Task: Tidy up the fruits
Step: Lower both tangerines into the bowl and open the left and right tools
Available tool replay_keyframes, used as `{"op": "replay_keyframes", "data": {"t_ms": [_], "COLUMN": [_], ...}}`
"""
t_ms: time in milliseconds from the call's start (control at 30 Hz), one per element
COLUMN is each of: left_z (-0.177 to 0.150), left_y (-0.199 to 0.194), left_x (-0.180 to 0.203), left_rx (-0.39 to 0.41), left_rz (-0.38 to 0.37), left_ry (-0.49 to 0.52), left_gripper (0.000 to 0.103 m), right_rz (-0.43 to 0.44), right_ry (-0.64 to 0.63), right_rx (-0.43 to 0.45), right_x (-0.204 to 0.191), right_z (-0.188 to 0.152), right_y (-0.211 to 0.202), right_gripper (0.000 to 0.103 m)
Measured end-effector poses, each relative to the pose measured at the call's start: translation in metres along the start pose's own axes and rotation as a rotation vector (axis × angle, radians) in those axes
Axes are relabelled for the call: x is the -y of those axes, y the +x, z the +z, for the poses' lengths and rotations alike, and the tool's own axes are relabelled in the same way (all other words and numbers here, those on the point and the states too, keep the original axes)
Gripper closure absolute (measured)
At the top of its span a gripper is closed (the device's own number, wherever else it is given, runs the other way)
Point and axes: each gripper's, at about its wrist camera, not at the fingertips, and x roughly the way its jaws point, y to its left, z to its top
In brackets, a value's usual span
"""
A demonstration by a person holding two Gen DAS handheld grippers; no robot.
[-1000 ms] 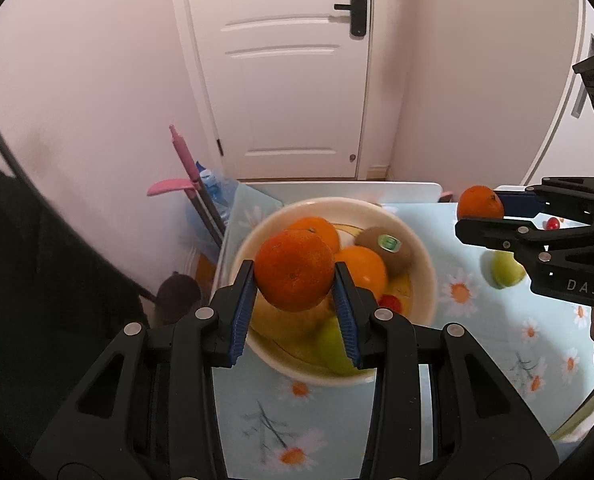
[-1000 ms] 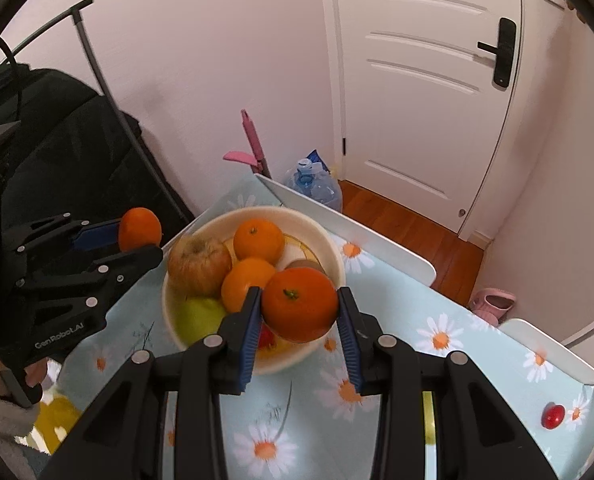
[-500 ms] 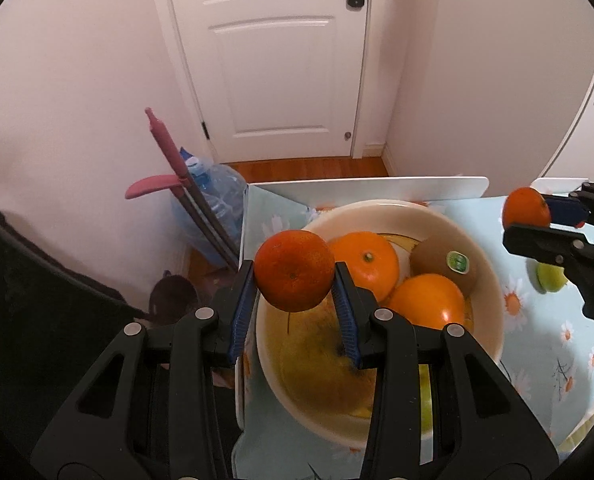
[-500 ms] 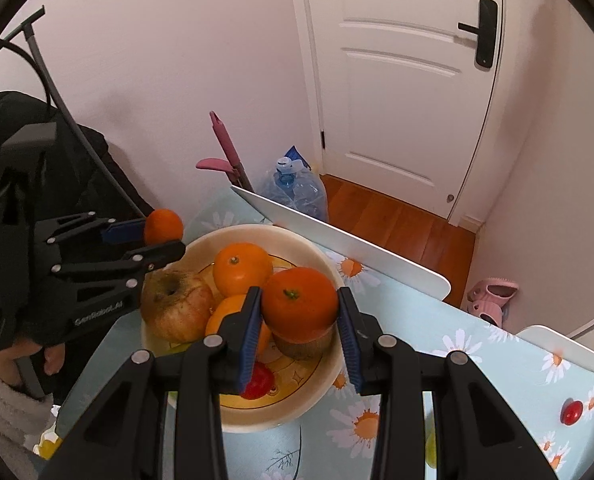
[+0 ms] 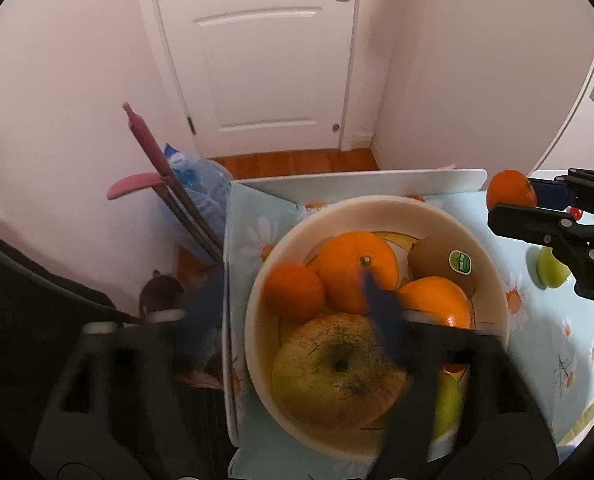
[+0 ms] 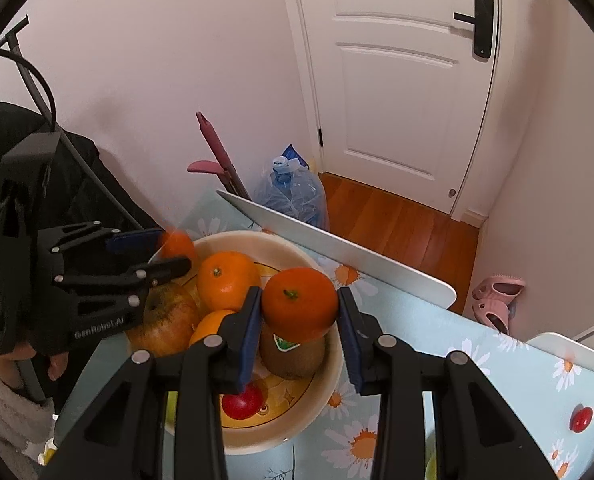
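Above the round cream bowl point(image 6: 333, 364) your right gripper point(image 6: 299, 316) is clamped on a deep-orange mandarin with a small green stem scar point(image 6: 299, 305), blue pads pressed on both its sides, right over the brown kiwi with a green sticker point(image 6: 293, 354). Your left gripper point(image 5: 287, 312) is blurred, its blue pads spread wide apart, and a smaller, duller mandarin point(image 5: 295, 292) sits between them at the bowl's left edge; you can't tell whether a pad touches it. Count in the bowl: two large glossy oranges point(image 5: 355, 266), one blotchy yellow-brown apple point(image 5: 337, 368), one kiwi, one red cherry tomato point(image 6: 239, 404), and something green point(image 5: 449, 400) at the near rim. On the daisy-print tablecloth point(image 6: 497, 368) lie one more red cherry tomato point(image 6: 580, 418) and one green fruit point(image 5: 551, 270), well apart from the bowl
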Motion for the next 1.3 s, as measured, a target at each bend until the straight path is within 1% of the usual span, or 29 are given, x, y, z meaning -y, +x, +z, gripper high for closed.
{"op": "replay_keyframes", "data": {"t_ms": [33, 67, 100, 367, 500, 667, 833, 967, 1033, 1200, 1267, 1300], "left_z": [0.000, 0.000, 0.001, -0.009, -0.019, -0.030, -0.037, -0.040, -0.042, -0.046, -0.047, -0.047], "left_y": [-0.006, -0.012, -0.015, -0.038, -0.045, -0.051, -0.054, -0.055, -0.055, -0.059, -0.061, -0.062], "left_x": [-0.001, -0.001, -0.002, -0.004, 0.001, 0.006, 0.006, 0.001, 0.000, 0.000, 0.000, 0.000], "left_rx": [0.023, 0.043, 0.047, 0.035, 0.012, -0.012, -0.010, -0.005, -0.003, 0.001, 0.003, 0.004], "left_rz": [0.001, -0.006, -0.010, 0.017, 0.028, 0.060, 0.055, 0.044, 0.033, 0.044, 0.047, 0.051], "left_ry": [-0.006, -0.015, -0.024, -0.100, -0.130, -0.141, -0.172, -0.201, -0.214, -0.225, -0.225, -0.224], "left_gripper": [0.000, 0.000, 0.000, 0.000, 0.000, 0.000, 0.000, 0.000, 0.000, 0.000, 0.000, 0.000], "right_rz": [0.001, 0.002, 0.003, 0.019, 0.036, 0.057, 0.086, 0.099, 0.095, 0.076, 0.084, 0.090], "right_ry": [-0.002, -0.005, -0.010, -0.036, -0.076, -0.121, -0.150, -0.136, -0.129, -0.125, -0.123, -0.119], "right_rx": [0.002, 0.003, 0.004, -0.003, -0.030, -0.066, -0.078, -0.108, -0.109, -0.092, -0.085, -0.088], "right_x": [0.000, 0.000, 0.000, -0.003, -0.006, -0.009, -0.010, -0.009, -0.009, -0.011, -0.011, -0.011], "right_z": [0.001, 0.002, 0.003, 0.010, 0.016, 0.019, 0.021, 0.020, 0.020, 0.021, 0.020, 0.020], "right_y": [-0.001, -0.001, -0.003, -0.007, -0.003, 0.008, 0.029, 0.050, 0.055, 0.057, 0.055, 0.055], "right_gripper": [0.069, 0.069, 0.069, 0.069, 0.069, 0.069, 0.069, 0.069, 0.069, 0.069, 0.069, 0.063]}}
